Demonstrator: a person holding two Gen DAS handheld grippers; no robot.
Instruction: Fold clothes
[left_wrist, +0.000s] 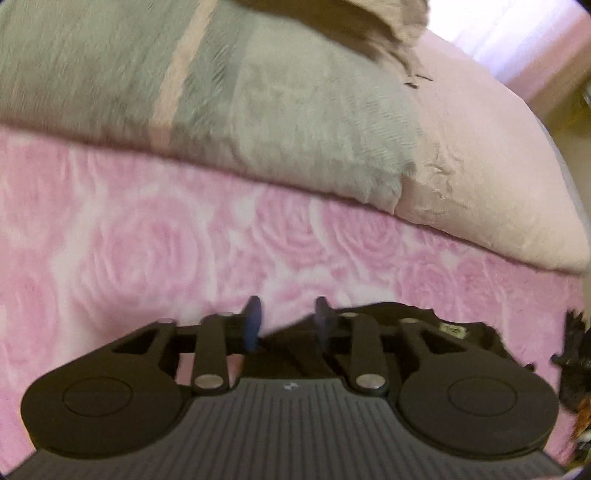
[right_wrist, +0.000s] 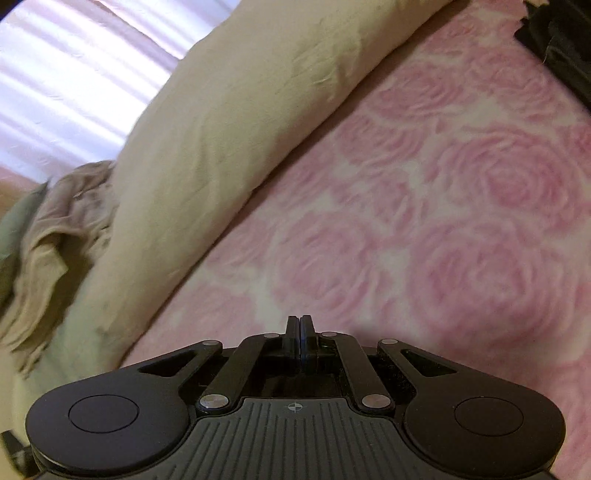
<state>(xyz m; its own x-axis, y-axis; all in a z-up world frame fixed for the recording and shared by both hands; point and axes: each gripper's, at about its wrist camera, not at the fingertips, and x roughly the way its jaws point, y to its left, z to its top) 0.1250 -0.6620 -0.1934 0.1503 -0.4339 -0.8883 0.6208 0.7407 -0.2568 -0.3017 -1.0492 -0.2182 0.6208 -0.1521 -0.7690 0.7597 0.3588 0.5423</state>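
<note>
My left gripper (left_wrist: 288, 321) stands with jaws parted, nothing pressed between them, over the dark garment (left_wrist: 424, 325) lying just beneath. My right gripper (right_wrist: 300, 338) is clenched on nothing above the rose-patterned blanket (right_wrist: 461, 221). No fold is evident; I judge the work barely begun. Only the right view shows the crumpled beige cloth (right_wrist: 55, 229) beside the pillow (right_wrist: 221, 129).

Your left gripper (left_wrist: 288, 319) points steeply down, its jaws parted a little, the two blue fingertips (left_wrist: 253, 317) standing apart with a clear gap and nothing pressed between them. Your right gripper (right_wrist: 300, 332) also tilts downward, less steeply, with its jaws closed tight, the pads (right_wrist: 306, 339) meeting flat along the middle and gripping nothing that shows.
</note>
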